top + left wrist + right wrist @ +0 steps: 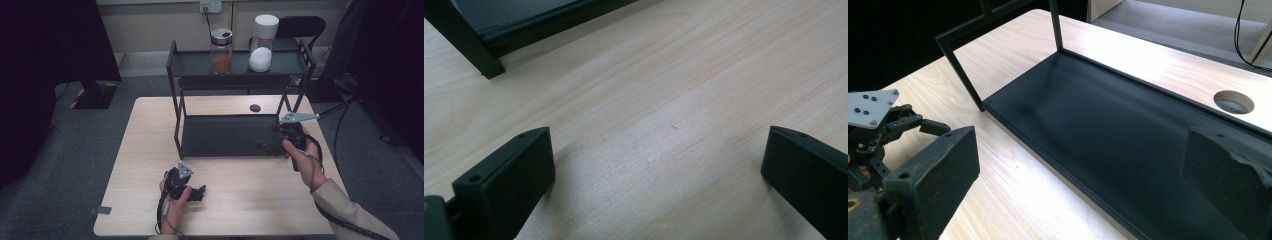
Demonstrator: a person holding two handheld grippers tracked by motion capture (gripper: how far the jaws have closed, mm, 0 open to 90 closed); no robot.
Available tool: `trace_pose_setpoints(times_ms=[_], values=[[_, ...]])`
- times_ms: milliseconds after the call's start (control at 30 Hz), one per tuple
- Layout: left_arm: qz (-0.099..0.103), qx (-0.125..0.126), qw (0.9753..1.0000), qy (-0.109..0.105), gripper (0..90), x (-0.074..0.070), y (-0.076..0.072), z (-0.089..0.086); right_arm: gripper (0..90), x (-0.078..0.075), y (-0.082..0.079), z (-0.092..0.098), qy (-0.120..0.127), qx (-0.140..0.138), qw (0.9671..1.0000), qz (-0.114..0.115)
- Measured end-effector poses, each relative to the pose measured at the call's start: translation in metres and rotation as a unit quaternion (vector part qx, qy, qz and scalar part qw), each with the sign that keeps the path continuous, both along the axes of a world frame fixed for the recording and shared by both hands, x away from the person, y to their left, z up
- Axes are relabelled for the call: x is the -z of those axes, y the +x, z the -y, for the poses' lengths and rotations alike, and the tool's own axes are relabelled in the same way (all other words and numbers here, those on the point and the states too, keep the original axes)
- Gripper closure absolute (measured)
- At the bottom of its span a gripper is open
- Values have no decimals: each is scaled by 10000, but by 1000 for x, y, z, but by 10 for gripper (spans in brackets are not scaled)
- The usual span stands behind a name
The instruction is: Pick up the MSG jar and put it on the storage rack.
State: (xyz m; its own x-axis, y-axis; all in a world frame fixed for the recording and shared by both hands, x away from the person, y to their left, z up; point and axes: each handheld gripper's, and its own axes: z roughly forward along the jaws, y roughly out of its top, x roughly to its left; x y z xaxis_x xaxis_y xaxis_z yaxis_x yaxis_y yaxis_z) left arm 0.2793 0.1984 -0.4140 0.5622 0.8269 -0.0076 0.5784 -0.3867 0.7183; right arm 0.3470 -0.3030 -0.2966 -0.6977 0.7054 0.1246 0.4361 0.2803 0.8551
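A black two-tier metal rack [235, 136] stands on the light wooden table [150, 150]. On its top shelf are a glass jar of brown powder with a metal lid [221, 51] and a jar of white powder with a white lid [262, 44]. My left gripper [199, 192] is held low over the table's front and stands open over bare wood [659, 145], with the rack's leg [474, 47] beyond it. My right gripper [268, 145] is open at the right front corner of the empty lower shelf [1108, 130], with nothing between its jaws [1083, 150].
A round cable hole [255, 107] sits in the table behind the rack, also seen as a hole [1233, 101] in the right gripper view. A dark chair [300, 25] stands behind the table. The left gripper [878, 125] appears at the left edge of the right gripper view.
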Motion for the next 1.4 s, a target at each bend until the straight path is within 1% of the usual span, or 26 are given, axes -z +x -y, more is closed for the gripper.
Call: trace_pose_setpoints(times_ms=[567,900,1200,1400], values=[[0,0,10000,2,0,0,0,0,11,16,-7,1,-62,-43,10000,-16],[0,-1,10000,2,0,0,0,0,10,26,-11,5,-23,-24,10000,-57],[0,-4,10000,-1,0,0,0,0,10,31,-15,8,-51,-31,10000,-34],[0,-8,10000,-4,0,0,0,0,11,36,-16,10,-85,-32,9999,-67]])
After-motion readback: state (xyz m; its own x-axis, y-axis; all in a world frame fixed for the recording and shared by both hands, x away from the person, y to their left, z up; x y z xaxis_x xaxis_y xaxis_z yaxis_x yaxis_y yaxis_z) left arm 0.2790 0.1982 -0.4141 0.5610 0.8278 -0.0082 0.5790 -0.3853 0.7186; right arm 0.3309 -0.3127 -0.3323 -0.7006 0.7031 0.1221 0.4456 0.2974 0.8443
